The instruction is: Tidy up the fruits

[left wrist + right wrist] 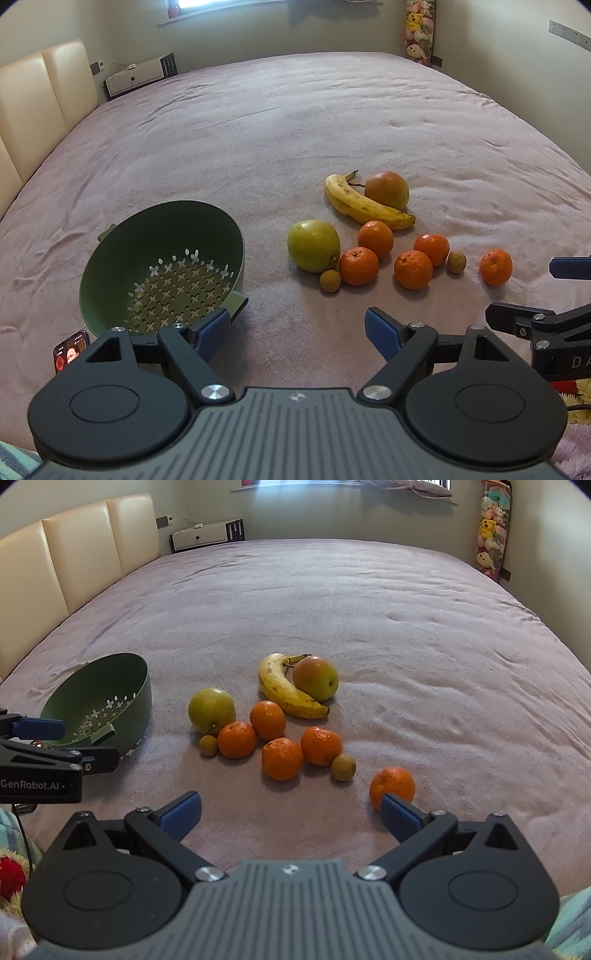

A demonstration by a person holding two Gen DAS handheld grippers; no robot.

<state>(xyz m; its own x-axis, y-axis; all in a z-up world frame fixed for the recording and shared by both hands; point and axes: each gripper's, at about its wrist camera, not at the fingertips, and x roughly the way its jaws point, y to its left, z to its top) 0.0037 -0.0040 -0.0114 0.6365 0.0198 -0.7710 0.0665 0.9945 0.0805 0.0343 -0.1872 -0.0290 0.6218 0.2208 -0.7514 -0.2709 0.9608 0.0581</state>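
- The left gripper [295, 332] hovers above the near edge of the mauve blanket-covered bed [295, 122], blue-padded fingers spread wide, holding nothing.
- The right gripper [291, 812] is equally wide apart and empty; its right fingertip [397, 810] overlaps the lone orange mandarin [393, 784] in view, contact uncertain.
- A green perforated plastic colander [162, 266] sits tilted towards the bed's near-left edge.
- Right of it, a curved yellow banana [364, 203], a reddish-green pear [388, 190], a round green pear [314, 245], four clustered mandarins [413, 269] and two small brown longans [330, 280] lie loose.
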